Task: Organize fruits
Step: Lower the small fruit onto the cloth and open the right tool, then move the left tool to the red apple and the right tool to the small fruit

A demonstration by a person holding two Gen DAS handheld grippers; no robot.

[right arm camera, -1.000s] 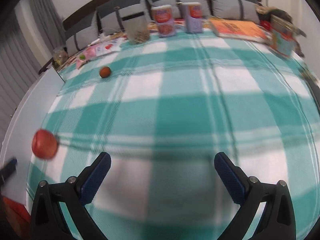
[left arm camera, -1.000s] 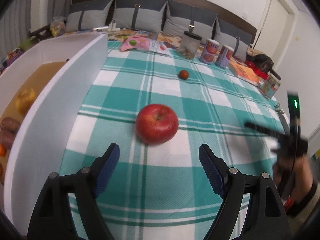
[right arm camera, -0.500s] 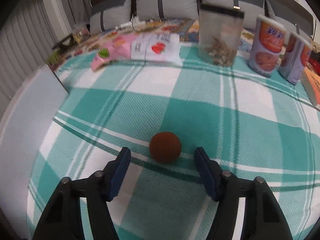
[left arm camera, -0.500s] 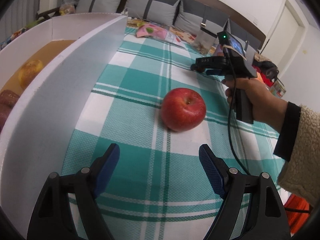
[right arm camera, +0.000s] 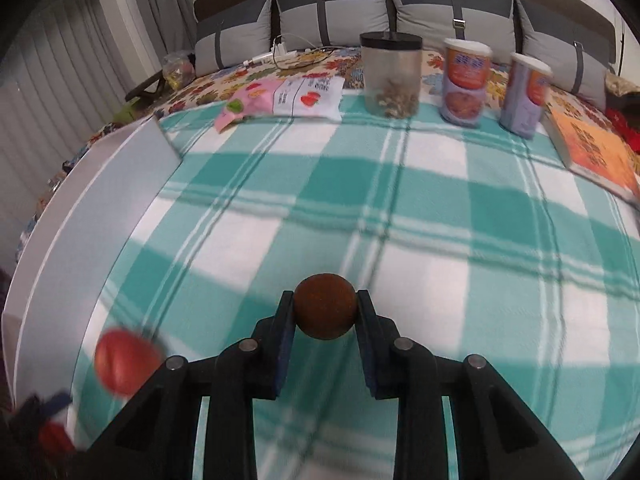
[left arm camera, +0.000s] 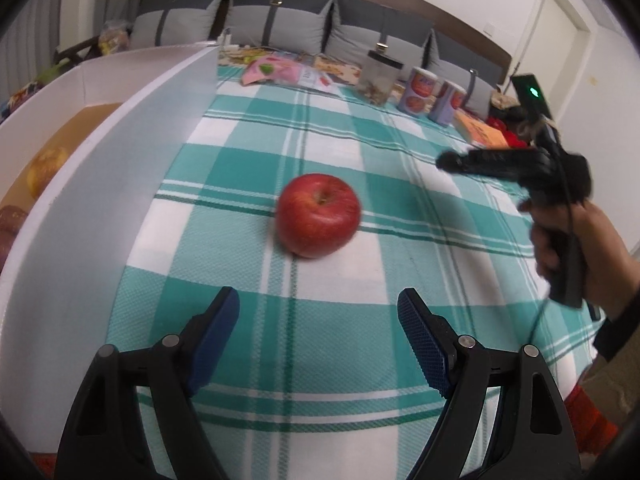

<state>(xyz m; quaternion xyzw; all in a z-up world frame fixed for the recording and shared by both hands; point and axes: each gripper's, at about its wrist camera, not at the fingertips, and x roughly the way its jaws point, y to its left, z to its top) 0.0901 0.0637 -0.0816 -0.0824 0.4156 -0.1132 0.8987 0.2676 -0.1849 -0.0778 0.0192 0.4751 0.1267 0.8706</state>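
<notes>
Our right tongs (right arm camera: 325, 312) clamp the small brown fruit (right arm camera: 325, 306). Our left tongs (left arm camera: 319, 312) stand apart; the apple (left arm camera: 319, 220) lies at 12 o'clock, unboxed. The box (left arm camera: 100, 152) at 9 o'clock holds several fruits.

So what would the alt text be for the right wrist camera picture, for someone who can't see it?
A black right gripper is shut on a small brown round fruit above a teal and white checked cloth. A blurred red apple lies on the cloth at lower left beside a white box, and a jar and two cans stand at the far edge.
</notes>
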